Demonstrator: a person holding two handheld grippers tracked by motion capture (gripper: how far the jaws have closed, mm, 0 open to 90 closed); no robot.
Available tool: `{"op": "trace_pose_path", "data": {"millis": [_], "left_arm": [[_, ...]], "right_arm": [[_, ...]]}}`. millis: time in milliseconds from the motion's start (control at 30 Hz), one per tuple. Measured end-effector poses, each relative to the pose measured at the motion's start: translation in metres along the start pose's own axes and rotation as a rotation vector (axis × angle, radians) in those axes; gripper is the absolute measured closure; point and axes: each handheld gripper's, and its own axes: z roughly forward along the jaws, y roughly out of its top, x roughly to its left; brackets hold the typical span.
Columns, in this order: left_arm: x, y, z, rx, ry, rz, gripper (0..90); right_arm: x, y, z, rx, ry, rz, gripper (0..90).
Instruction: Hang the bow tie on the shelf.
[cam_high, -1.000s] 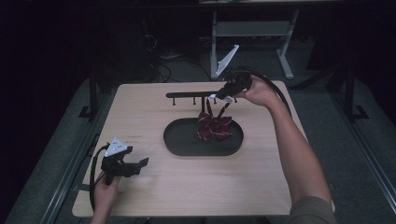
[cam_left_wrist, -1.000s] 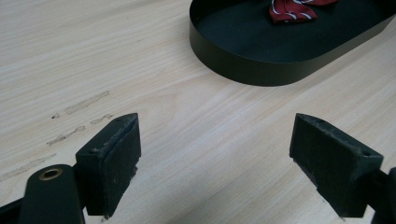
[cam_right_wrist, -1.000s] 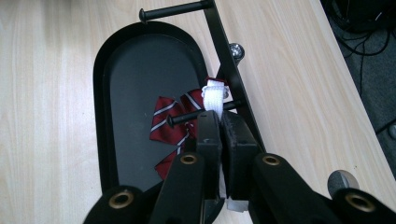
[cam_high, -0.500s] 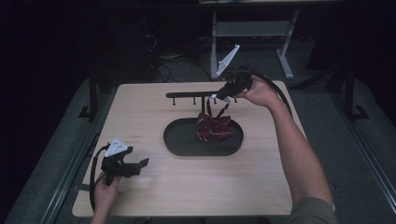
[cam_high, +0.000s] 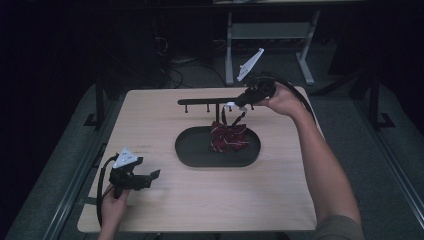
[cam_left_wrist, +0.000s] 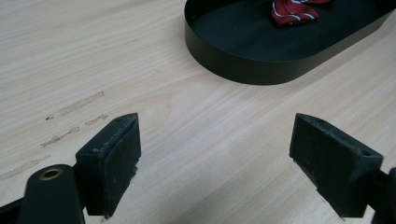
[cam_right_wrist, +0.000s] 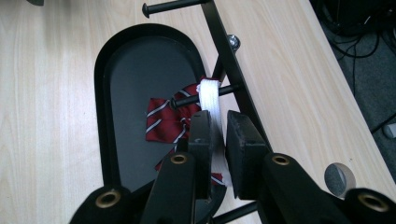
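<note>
Bow tie (cam_high: 229, 136), red with pale stripes, hangs by its white strap (cam_right_wrist: 210, 100) from a peg of the black rack (cam_high: 210, 102), its cloth resting in the black tray (cam_high: 192, 155) at the table's (cam_high: 200, 200) centre. The right gripper (cam_right_wrist: 215, 128), at two o'clock from the tray, has just been opening; the strap runs between its jaws, which stand slightly apart and seem no longer to pinch it.

If the gripper backs away while a pad is still snagged on the strap, the loop could slide off the peg's tip and the tie drop into the tray. The rack might also tip.

The left gripper (cam_left_wrist: 215, 154), at seven o'clock, waits wide apart over bare wood.

No brand, label or writing is readable.
</note>
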Motion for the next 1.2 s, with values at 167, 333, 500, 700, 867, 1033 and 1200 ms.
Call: {"op": "trace_pose_path", "data": {"millis": [167, 333, 500, 700, 867, 1033, 1200], "left_arm": [[0.000, 0.000, 0.000, 0.001, 0.000, 0.001, 16.3], [0.000, 0.000, 0.000, 0.002, 0.000, 0.003, 16.3], [0.000, 0.000, 0.000, 0.007, 0.000, 0.007, 16.3], [0.000, 0.000, -0.001, 0.004, 0.001, 0.006, 16.3], [0.000, -0.001, -0.001, -0.001, 0.001, 0.002, 16.3], [0.000, 0.000, -0.001, -0.002, 0.003, 0.002, 16.3], [-0.001, 0.000, -0.002, 0.002, 0.004, 0.004, 16.3]], "right_arm": [[0.001, -0.001, -0.004, -0.015, 0.002, 0.003, 79.4], [0.002, -0.002, -0.005, -0.019, 0.007, 0.005, 78.9], [0.003, -0.002, -0.004, -0.016, 0.018, 0.004, 78.5], [0.004, -0.005, -0.002, -0.021, 0.032, 0.008, 78.2], [0.005, -0.007, -0.003, -0.028, 0.040, 0.017, 77.8], [0.009, -0.007, -0.005, -0.033, 0.048, 0.022, 76.7], [0.012, -0.009, -0.006, -0.037, 0.057, 0.026, 75.5]]}}
